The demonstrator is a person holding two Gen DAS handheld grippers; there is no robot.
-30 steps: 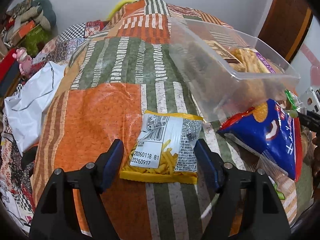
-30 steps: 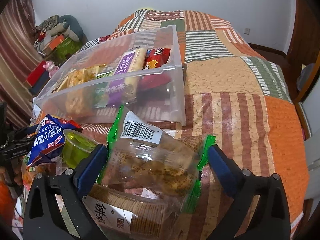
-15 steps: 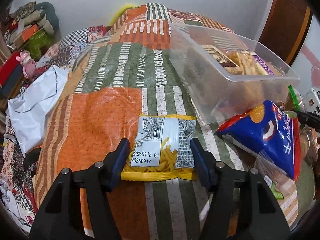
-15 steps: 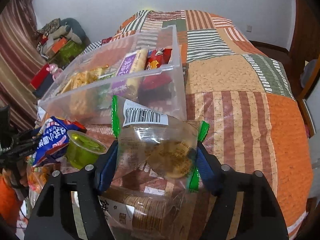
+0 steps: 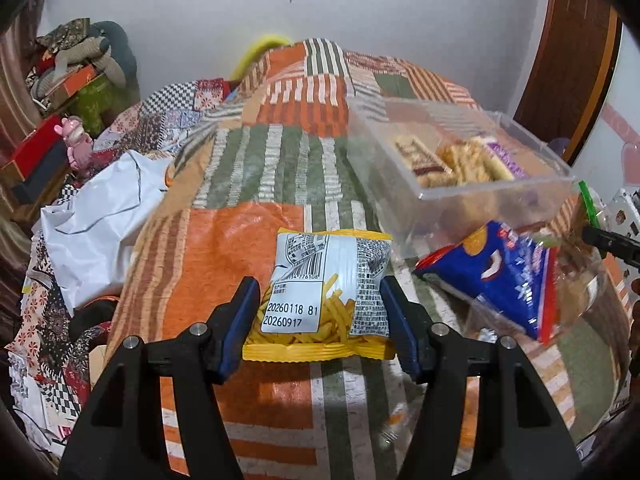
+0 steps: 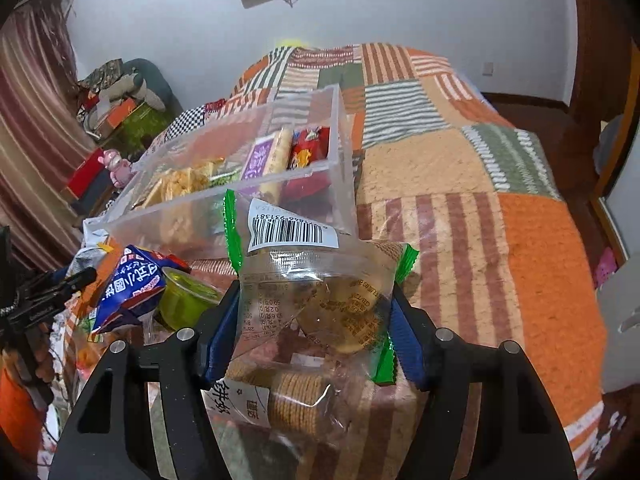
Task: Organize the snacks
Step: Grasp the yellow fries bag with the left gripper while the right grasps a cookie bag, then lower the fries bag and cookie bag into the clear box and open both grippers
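Note:
A yellow packet of fry-shaped snacks (image 5: 332, 256) with a white date label hangs just above the patchwork bedspread (image 5: 224, 248). My left gripper (image 5: 319, 282) is shut on it, blue pads pressing both sides. In the right wrist view my right gripper (image 6: 316, 296) grips a clear green-edged biscuit bag (image 6: 292, 236). Its jaws are still closing, and the bag crumples between the pads. The clear plastic bin (image 5: 492, 196) (image 6: 240, 208) holding several snacks stands just beyond both grippers.
A blue chip bag (image 5: 508, 276) (image 6: 132, 284) lies between the two grippers, next to a green jelly cup (image 6: 184, 296). A pack of round crackers (image 6: 288, 396) sits under the right gripper. A white plastic bag (image 5: 100, 224) lies at the bed's left edge.
Both grippers closed from wide open onto their packets. Each packet then rose a little off the bed, and the clear bag crumpled inward.

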